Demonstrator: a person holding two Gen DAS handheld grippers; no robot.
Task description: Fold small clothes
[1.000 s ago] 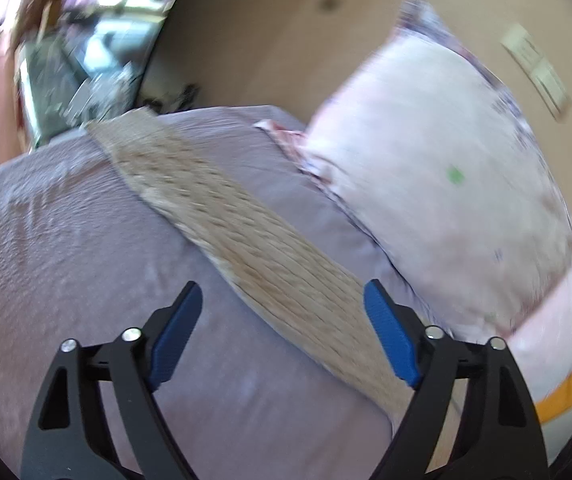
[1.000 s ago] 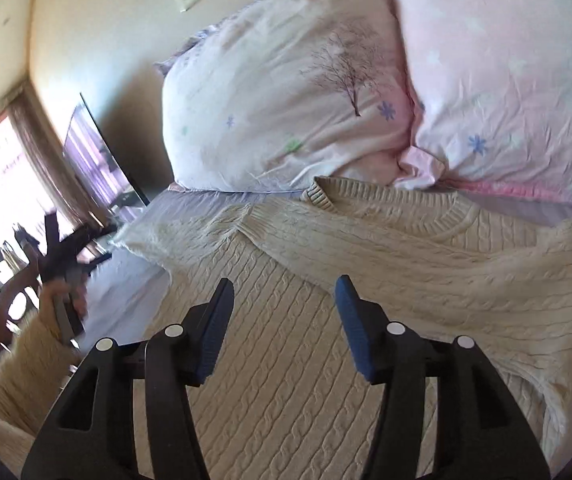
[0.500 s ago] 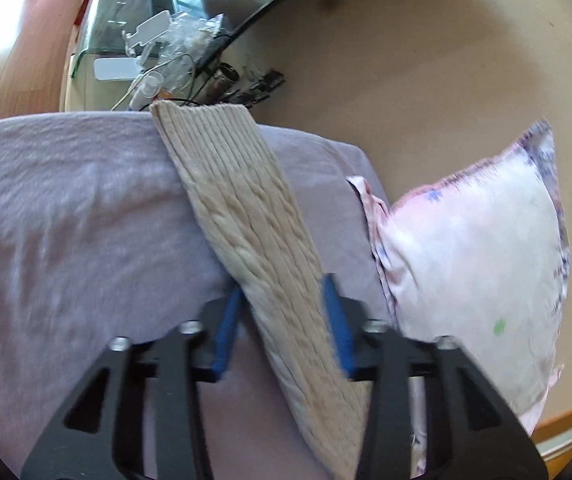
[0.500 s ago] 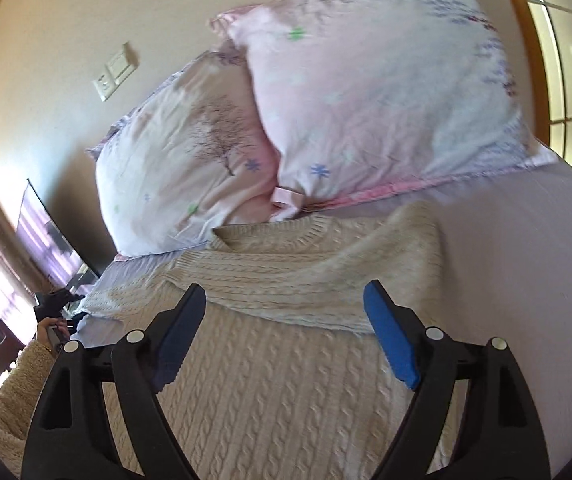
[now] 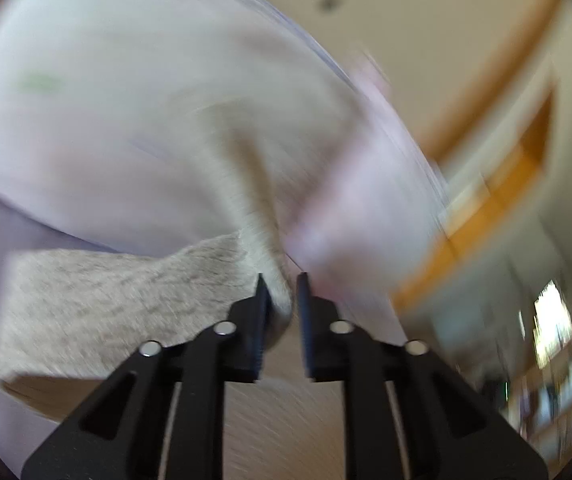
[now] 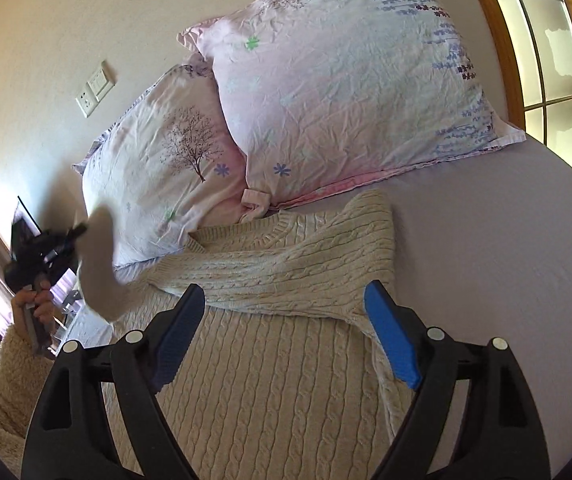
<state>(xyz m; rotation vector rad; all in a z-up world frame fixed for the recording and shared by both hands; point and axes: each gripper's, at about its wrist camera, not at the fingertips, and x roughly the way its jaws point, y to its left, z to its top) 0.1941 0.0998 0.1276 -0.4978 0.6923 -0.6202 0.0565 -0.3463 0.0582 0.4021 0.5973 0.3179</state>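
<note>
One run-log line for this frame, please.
left tool: shut on sleeve, lifted | right tool: open over sweater | other sleeve: folded across

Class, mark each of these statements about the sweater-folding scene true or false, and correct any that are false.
1. The left gripper is shut on a sleeve of the cream sweater. True.
2. The right gripper is clamped on the sweater's collar. False: its jaws stand wide open and hold nothing.
3. One sleeve already lies folded across the sweater's chest. True.
4. Two patterned pillows lean against the wall behind the sweater. True.
5. The sweater lies on a wooden floor. False: it lies on a lilac bedsheet.
</note>
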